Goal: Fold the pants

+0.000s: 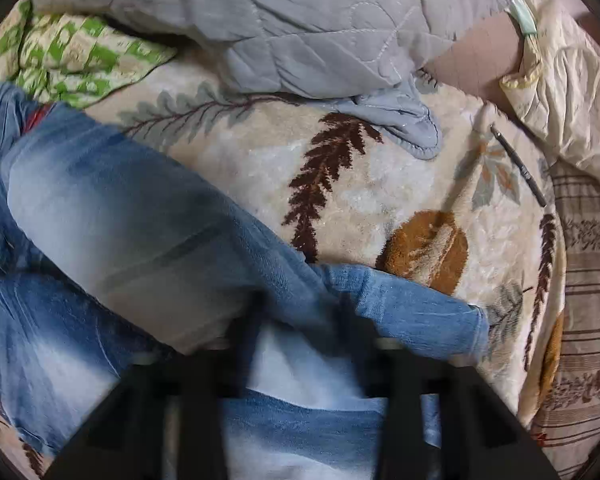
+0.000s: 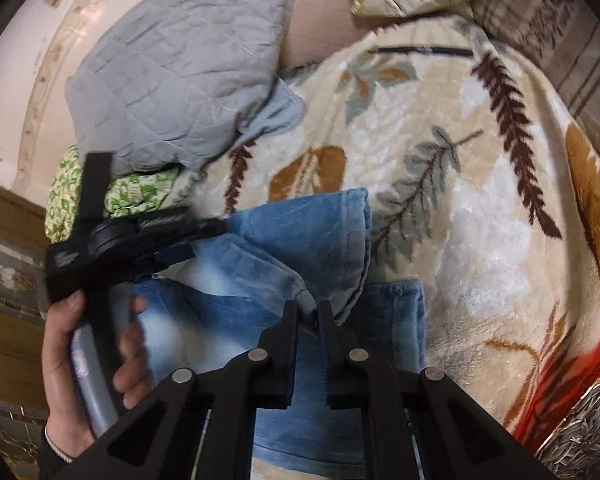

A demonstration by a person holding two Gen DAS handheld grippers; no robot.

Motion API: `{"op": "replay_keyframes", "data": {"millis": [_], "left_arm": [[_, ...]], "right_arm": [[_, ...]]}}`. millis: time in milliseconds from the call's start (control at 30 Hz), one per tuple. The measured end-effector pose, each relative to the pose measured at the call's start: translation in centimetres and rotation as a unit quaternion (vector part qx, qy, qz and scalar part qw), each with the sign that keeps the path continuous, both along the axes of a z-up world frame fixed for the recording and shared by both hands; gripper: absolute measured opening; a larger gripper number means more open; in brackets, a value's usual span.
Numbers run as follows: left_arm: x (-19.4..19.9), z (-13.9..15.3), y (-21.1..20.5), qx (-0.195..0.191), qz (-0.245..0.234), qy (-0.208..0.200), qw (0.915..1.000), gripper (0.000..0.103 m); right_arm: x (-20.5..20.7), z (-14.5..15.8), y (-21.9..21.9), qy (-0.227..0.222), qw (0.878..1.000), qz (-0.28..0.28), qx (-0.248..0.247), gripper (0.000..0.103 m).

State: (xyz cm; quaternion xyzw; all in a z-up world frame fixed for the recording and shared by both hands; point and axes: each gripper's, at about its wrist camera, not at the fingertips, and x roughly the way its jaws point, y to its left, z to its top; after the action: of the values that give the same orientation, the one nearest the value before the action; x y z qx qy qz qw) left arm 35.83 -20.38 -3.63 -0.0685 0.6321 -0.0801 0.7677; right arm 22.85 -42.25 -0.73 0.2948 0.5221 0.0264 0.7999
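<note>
Right gripper (image 2: 309, 312) pinches jeans (image 2: 300, 248) fold above blanket (image 2: 480, 200)

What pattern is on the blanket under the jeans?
The blanket is cream with brown fern fronds, grey-green sprigs and orange-brown leaves; the left wrist view shows it best.

Ahead of your left gripper, you see a cream leaf-print blanket (image 1: 360, 184) spread across the bed. Beyond it a grey quilted cover (image 1: 300, 28) lies bunched, a green patterned cloth (image 1: 72, 56) tucked under its left side. Far right of the gripper, a dark pen (image 1: 520, 166) rests on the blanket, near a cream quilt (image 1: 572, 92).
</note>
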Motion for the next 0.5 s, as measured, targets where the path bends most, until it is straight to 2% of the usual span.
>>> {"op": "replay_keyframes", "data": {"millis": [33, 67, 133, 233, 333, 400, 500], "left_arm": [[-0.1, 0.2, 0.3, -0.011, 0.005, 0.000, 0.9999, 0.014], [-0.2, 0.6, 0.8, -0.018, 0.013, -0.005, 0.9997, 0.009], [-0.6, 2.1, 1.5, -0.034, 0.024, -0.025, 0.9988, 0.008], [-2.4, 5.4, 3.0, -0.062, 0.046, -0.065, 0.9949, 0.007], [-5.1, 7.1, 4.3, -0.081, 0.048, -0.088, 0.9917, 0.007], [-7.3, 6.9, 5.3, -0.092, 0.043, -0.087, 0.9910, 0.007], [-10.7, 4.6, 6.1, -0.088, 0.025, -0.070, 0.9934, 0.004]], "right_arm": [[0.1, -0.1, -0.5, -0.003, 1.000, -0.006, 0.014, 0.010], [0.2, 0.0, -0.8, -0.011, 1.000, -0.009, 0.022, 0.010], [0.0, 0.9, -1.6, -0.042, 0.998, -0.017, 0.045, 0.009], [-0.7, 2.4, -2.0, -0.077, 0.996, -0.021, 0.047, 0.004], [-1.9, 2.9, -1.1, -0.085, 0.995, -0.009, 0.044, 0.001], [-3.3, 3.2, -0.1, -0.088, 0.995, -0.003, 0.038, 0.001], [-5.6, 2.1, 1.3, -0.067, 0.997, 0.005, 0.023, 0.001]]}}
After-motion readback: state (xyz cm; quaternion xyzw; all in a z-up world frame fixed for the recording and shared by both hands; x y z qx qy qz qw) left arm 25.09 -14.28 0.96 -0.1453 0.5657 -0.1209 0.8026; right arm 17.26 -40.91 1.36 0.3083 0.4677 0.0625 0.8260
